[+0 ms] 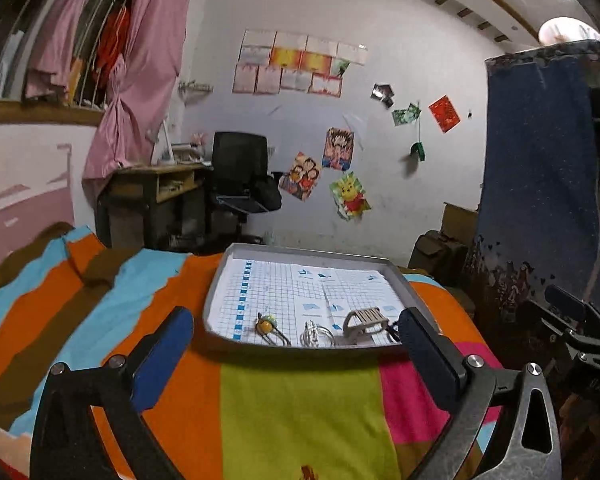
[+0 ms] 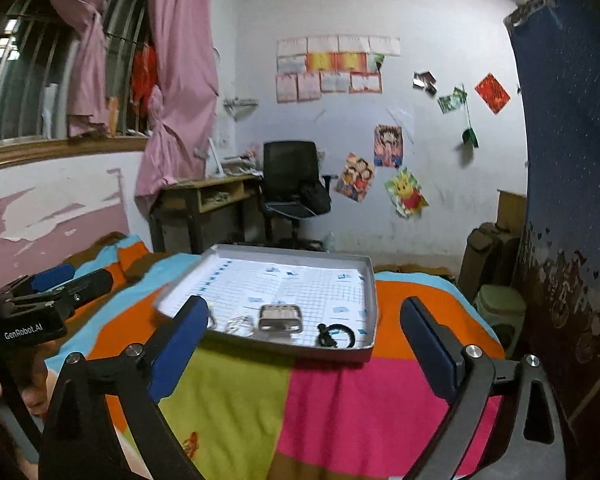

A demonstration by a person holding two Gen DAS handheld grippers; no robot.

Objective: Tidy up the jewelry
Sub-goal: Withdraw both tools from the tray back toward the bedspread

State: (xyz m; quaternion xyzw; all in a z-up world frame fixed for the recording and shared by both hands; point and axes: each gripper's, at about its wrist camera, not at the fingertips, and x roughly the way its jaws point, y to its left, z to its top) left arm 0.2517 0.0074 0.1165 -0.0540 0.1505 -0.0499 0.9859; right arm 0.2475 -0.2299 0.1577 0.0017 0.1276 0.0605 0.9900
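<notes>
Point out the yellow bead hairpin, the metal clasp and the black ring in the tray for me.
yellow bead hairpin (image 1: pixel 265 323), left wrist view, on the yellow bead.
metal clasp (image 2: pixel 280 317), right wrist view, middle of its slatted face.
black ring (image 2: pixel 342 336), right wrist view, on the band's right side.

"GenRobot.AI" in white on the black left gripper (image 2: pixel 40 292) body.

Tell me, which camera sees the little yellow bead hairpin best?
The left wrist view. There the yellow bead hairpin lies in plain sight near the front edge of the grey paper-lined tray. In the right wrist view, the blue pad of the right tongs covers that corner, so the hairpin hardly shows.
</notes>
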